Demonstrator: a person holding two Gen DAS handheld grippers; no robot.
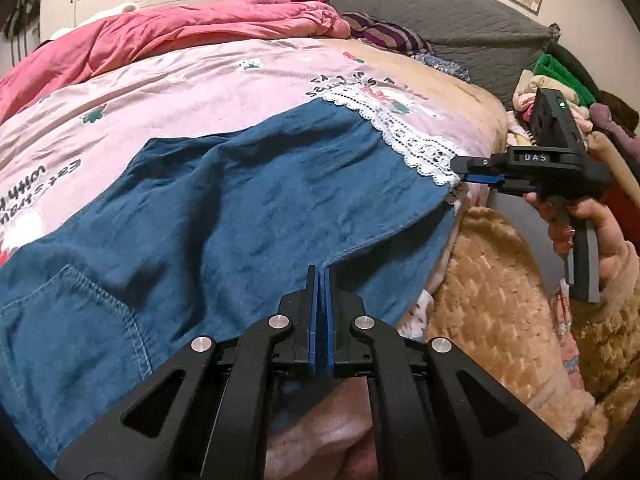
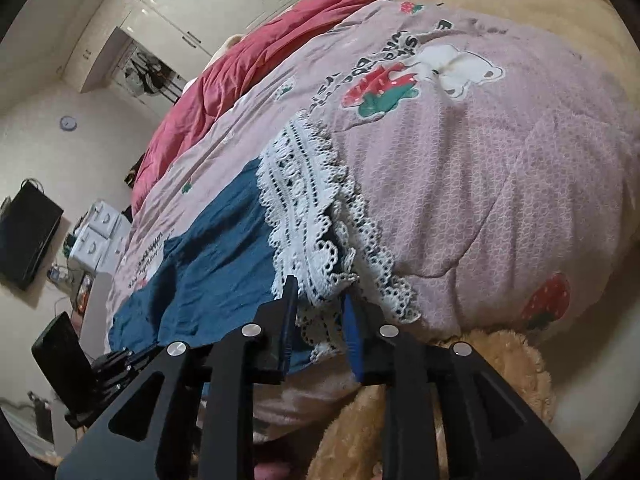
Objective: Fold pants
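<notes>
Left gripper [image 1: 321, 276] is clamped tight on the near edge of the blue pants [image 1: 224, 216], while the right gripper [image 2: 320, 300] has its jaws apart around the lace hem [image 2: 304, 200], though the lace hides whether they're touching it. The pants are spread flat on a pink printed quilt [image 2: 500, 184], with a red duvet [image 1: 180, 28] behind and white wardrobes [image 2: 192, 4] at the far wall.

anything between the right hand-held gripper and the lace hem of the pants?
Nothing visible. The right hand-held gripper is already at the white lace hem of the blue pants, lace lying between its fingers, which stand apart. The left hand-held gripper is shut at the near edge.
</notes>
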